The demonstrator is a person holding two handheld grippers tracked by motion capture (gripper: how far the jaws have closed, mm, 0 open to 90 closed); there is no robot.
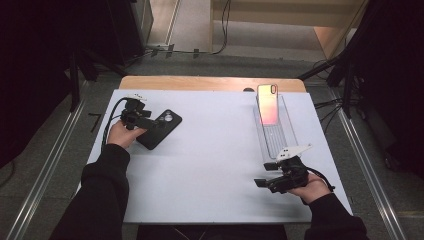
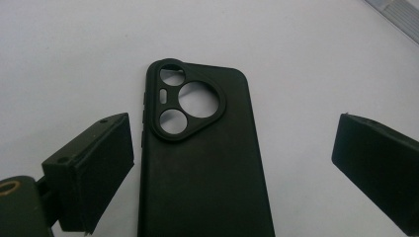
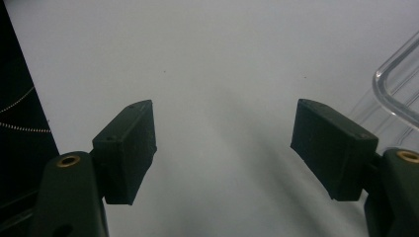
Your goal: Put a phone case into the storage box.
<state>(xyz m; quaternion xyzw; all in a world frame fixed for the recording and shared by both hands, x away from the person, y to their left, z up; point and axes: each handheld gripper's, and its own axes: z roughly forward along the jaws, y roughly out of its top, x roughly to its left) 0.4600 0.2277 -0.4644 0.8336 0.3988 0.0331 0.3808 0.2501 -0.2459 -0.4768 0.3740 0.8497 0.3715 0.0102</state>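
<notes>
A: We are bringing the left gripper [image 2: 232,163] over the matte black rubbery phone case [image 2: 202,153], the one with the rounded three-cornered camera cutout. Its jaws are standing wide apart, one on each long side of the case, and neither pad is pressing on it.

B: And the case is lying flat, back side up, on the left part of the white surface [image 1: 215,155], well apart from everything on the right.

A: Right. We are straddling it across the narrow width, which looks like the sensible way to take it: the long sides give the jaws two parallel edges to close on.

B: Meanwhile we are resting the right gripper [image 1: 261,183] low over the near right part of the surface. Its jaws are released too, with nothing between them but bare white board.

A: We are parking it there, we judge, so that it sits just beside the near end of the long clear plastic tray [image 1: 287,137], ready to steady it or take something out.

B: The tray is holding a phone with a glossy pink-to-yellow back [image 1: 268,104] leaning up at its far end. That is probably what the case is meant for.

A: Then the next move is calling for us to close the left jaws gently; soft rubber can buckle.
</notes>
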